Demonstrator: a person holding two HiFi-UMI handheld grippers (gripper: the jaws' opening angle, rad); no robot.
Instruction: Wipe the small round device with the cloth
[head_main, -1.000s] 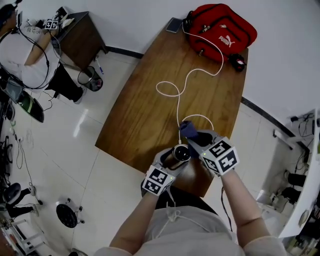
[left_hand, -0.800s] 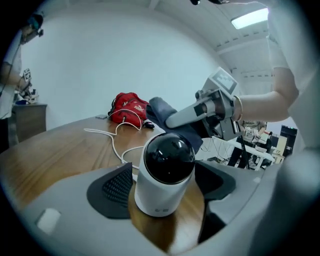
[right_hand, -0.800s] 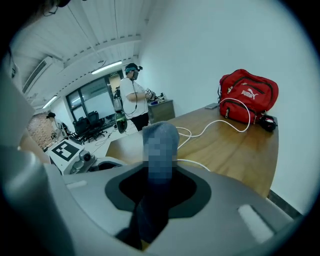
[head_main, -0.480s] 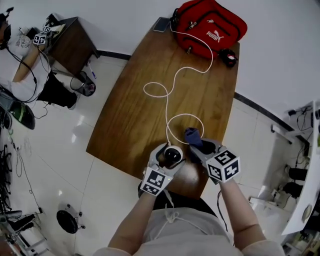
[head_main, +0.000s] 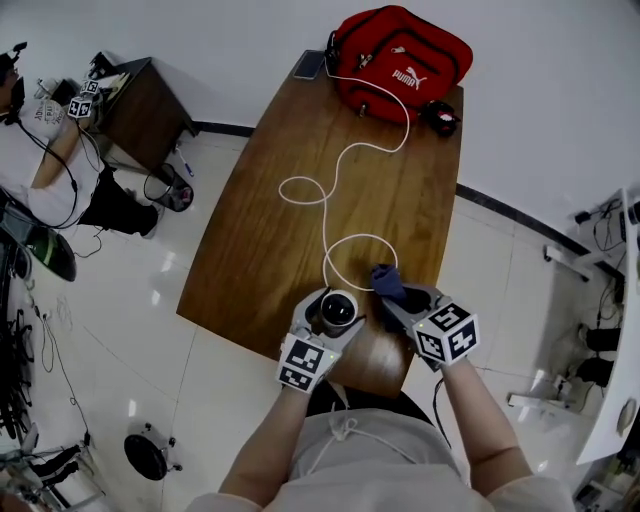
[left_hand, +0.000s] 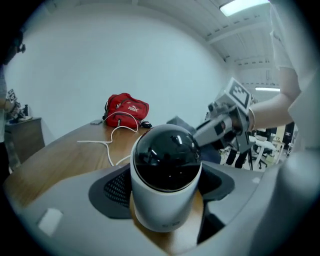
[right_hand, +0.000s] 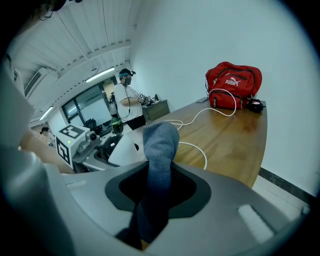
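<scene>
L gripper (head_main: 334, 309) sits low centre of the head view, at the near edge of the wooden table (head_main: 290, 215). Its jaws stand wide but are clamped on the small round device (left_hand: 167, 172), a white cylinder body w/ a glossy black dome on top. The jaws have just been closing a bit, w/ the device btwn them and the pads against its sides. The device stands roughly upright, dome up, filling the middle of the left gripper view.

R gripper (head_main: 401, 302) is just right of it in the head view, angled in toward the device. Its jaws are pinched on a blue-grey cloth (right_hand: 159, 150). A bunched end sticks up past the tips and the rest hangs down btwn the jaws. Cloth end is near the device's right side, w/ a small gap showing in the head view.

White cable (head_main: 327, 195) loops across the table centre, running up to a red bag (head_main: 401, 62) at the top of the frame. A phone (head_main: 311, 65) lies just left of the bag and a small dark item (head_main: 438, 118) just right. Another person (head_main: 45, 150) is at the upper left, beside a dark cabinet (head_main: 145, 105).
</scene>
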